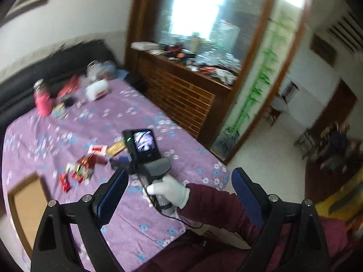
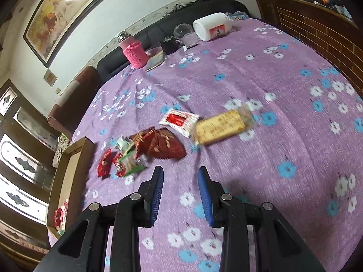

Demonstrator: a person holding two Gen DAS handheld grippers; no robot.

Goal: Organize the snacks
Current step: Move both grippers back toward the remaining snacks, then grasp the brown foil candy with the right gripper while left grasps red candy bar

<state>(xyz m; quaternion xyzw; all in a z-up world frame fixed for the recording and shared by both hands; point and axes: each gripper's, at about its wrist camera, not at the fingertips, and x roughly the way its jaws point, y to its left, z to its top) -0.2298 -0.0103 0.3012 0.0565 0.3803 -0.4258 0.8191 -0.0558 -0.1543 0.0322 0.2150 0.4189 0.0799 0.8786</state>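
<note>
Covering most of both views, a purple tablecloth (image 2: pixel 261 72) with blue and white flowers carries everything else. At its near-left edge lies an open cardboard box (image 2: pixel 68 172), with a few red packets visible at its near end. Far back on the cloth stand a pink bottle (image 2: pixel 133 52), a clear plastic cup (image 2: pixel 182 32) and a white jar (image 2: pixel 212 29) lying on its side. Mid-cloth, the snacks sit loose: a long tan biscuit pack (image 2: pixel 221 124) to the right, a white-and-red packet (image 2: pixel 179 121) just left of it, a dark red packet (image 2: pixel 163 145) nearer, and a cluster of small red and green packets (image 2: pixel 122 162) beside the box. The right gripper (image 2: pixel 180 181) hovers above the cloth just near of these snacks, its blue-padded jaws apart and holding nothing. The left gripper (image 1: pixel 179 181) is raised over the near edge of the table, jaws spread wide and empty, looking at the white-gloved right hand (image 1: pixel 169 191).
</note>
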